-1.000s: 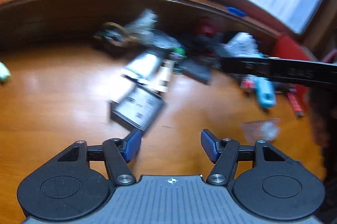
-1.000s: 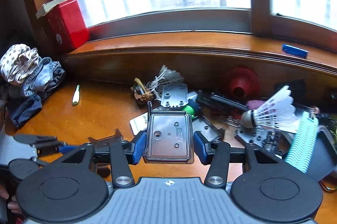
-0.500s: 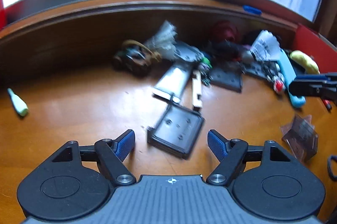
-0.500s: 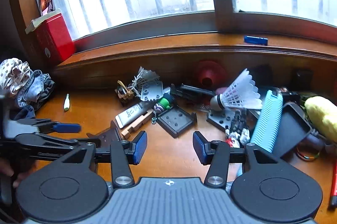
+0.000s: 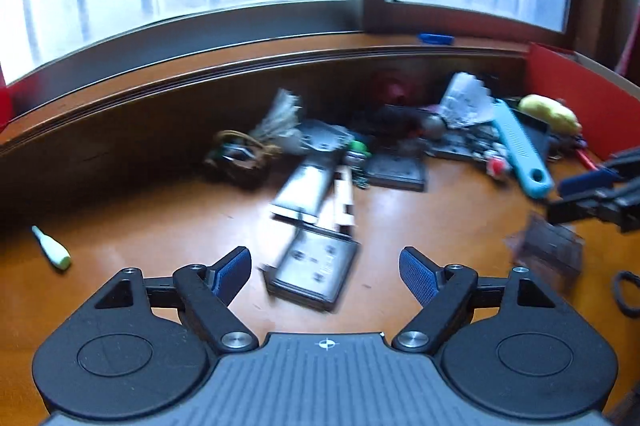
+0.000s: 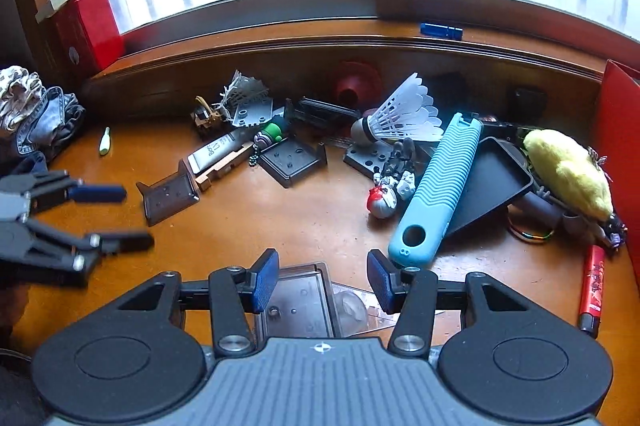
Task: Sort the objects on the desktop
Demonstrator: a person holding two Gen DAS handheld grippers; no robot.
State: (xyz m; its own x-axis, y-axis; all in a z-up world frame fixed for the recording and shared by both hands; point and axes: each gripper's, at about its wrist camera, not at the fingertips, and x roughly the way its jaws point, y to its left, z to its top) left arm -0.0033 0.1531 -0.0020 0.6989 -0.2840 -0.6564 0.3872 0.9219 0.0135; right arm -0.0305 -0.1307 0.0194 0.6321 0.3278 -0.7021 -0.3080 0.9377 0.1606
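Note:
A wooden desk holds a clutter of small objects. My left gripper is open and empty, just short of a dark grey bracket plate; the same plate shows in the right wrist view. My right gripper is open and empty above a smoky clear plastic case lying on the desk near the front edge. The left gripper shows at the left of the right wrist view.
A white tube, a second bracket, a shuttlecock, a blue ribbed handle, a black tray, a yellow plush, a red marker and a red box lie around. Clothes sit at the left.
My right gripper let go of the plate it held, pulled back and now hovers over the clear case. My left gripper opened wider and came closer to the dark bracket plate.

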